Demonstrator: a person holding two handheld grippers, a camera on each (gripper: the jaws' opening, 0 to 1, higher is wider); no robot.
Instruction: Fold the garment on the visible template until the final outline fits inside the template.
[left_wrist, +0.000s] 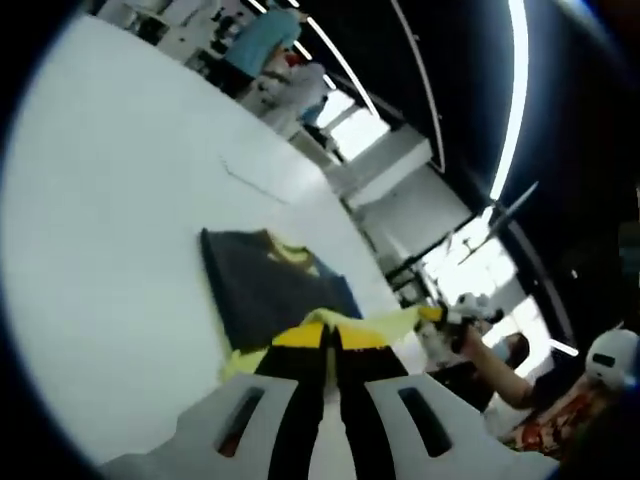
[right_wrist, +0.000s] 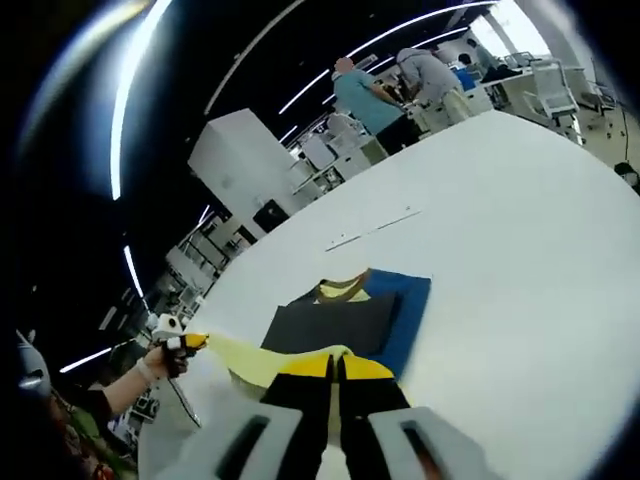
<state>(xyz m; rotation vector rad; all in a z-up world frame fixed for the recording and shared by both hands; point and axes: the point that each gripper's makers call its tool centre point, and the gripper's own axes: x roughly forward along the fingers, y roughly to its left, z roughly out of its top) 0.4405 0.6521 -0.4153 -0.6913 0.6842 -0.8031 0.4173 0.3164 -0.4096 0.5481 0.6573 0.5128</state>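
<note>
A garment (left_wrist: 270, 285) in dark grey and blue with a yellow collar lies partly folded on the white table (left_wrist: 110, 230). A yellow strip of it is stretched in the air between both grippers. My left gripper (left_wrist: 330, 340) is shut on one end of that yellow fabric, just above the garment's near edge. The right gripper (left_wrist: 455, 318) pinches the other end out to the right. In the right gripper view the garment (right_wrist: 350, 320) lies straight ahead, my right gripper (right_wrist: 335, 368) is shut on the yellow fabric, and the left gripper (right_wrist: 178, 345) holds its far end in a hand.
A thin line marking (left_wrist: 255, 180) crosses the table beyond the garment, also seen as a line marking (right_wrist: 370, 230). People (right_wrist: 370, 95) stand past the table's far edge by white cabinets (right_wrist: 240, 160). A wide bare stretch of the table (right_wrist: 530, 260) surrounds the garment.
</note>
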